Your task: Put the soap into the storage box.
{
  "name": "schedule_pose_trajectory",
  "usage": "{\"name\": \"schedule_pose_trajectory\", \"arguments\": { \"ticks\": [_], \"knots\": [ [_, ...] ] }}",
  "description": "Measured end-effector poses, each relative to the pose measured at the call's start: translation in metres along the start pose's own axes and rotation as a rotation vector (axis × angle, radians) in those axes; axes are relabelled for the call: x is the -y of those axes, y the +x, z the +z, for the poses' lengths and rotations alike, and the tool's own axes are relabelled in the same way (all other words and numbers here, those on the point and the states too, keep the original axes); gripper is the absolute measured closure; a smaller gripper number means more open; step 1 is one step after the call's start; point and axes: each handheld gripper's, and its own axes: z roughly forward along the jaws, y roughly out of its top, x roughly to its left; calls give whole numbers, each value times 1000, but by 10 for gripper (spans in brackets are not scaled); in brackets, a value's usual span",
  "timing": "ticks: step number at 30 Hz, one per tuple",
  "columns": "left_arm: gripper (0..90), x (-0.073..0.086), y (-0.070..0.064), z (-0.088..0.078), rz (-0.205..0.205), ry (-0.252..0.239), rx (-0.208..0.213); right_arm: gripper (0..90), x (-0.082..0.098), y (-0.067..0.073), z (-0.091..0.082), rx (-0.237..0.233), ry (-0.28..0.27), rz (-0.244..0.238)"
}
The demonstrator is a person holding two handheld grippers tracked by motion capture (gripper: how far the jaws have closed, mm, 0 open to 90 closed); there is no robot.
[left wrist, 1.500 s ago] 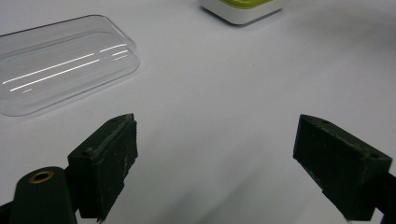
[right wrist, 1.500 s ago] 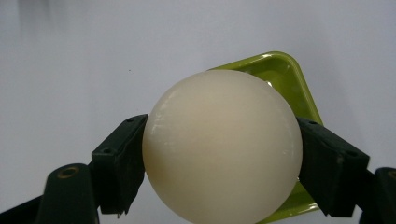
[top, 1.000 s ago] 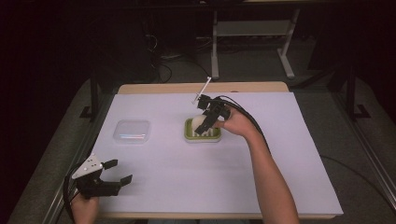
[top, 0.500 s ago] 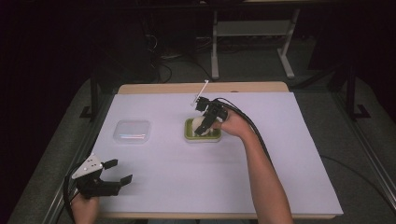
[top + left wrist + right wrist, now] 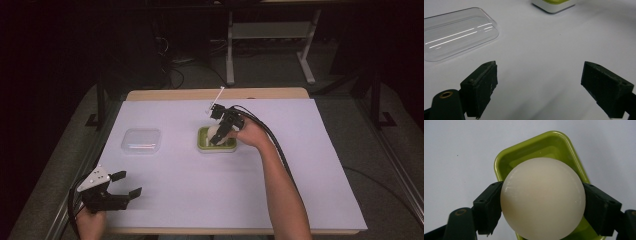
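A cream-white ball (image 5: 542, 198) sits between the jaws of my right gripper (image 5: 541, 210), which is shut on it from both sides. Directly below the ball lies a lime-green tray (image 5: 506, 161) with a white outer rim. From above, the right gripper (image 5: 220, 135) points down over that green tray (image 5: 202, 144) near the table's middle, the ball (image 5: 214, 132) pale between its jaws. My left gripper (image 5: 124, 184) rests near the front left edge, open, with nothing between its jaws. In the left gripper view the jaws (image 5: 539, 86) stand wide over bare white table.
A clear plastic lid (image 5: 141, 140) lies left of the green tray; it appears again as the clear lid (image 5: 456, 36) ahead of the left jaws. A thin white stick (image 5: 215, 99) lies behind the tray. White paper (image 5: 310, 165) covers the table; black cables trail from the right gripper.
The right gripper with the ball has shifted slightly over the green tray. The left gripper has stayed put.
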Motion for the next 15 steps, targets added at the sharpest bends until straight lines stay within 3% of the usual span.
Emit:
{"name": "schedule_pose_trajectory", "arguments": {
  "ticks": [15],
  "knots": [
    [130,0,0,0,-1,0,-1,224,2,-5,8,-2,15,23]
  ]
}}
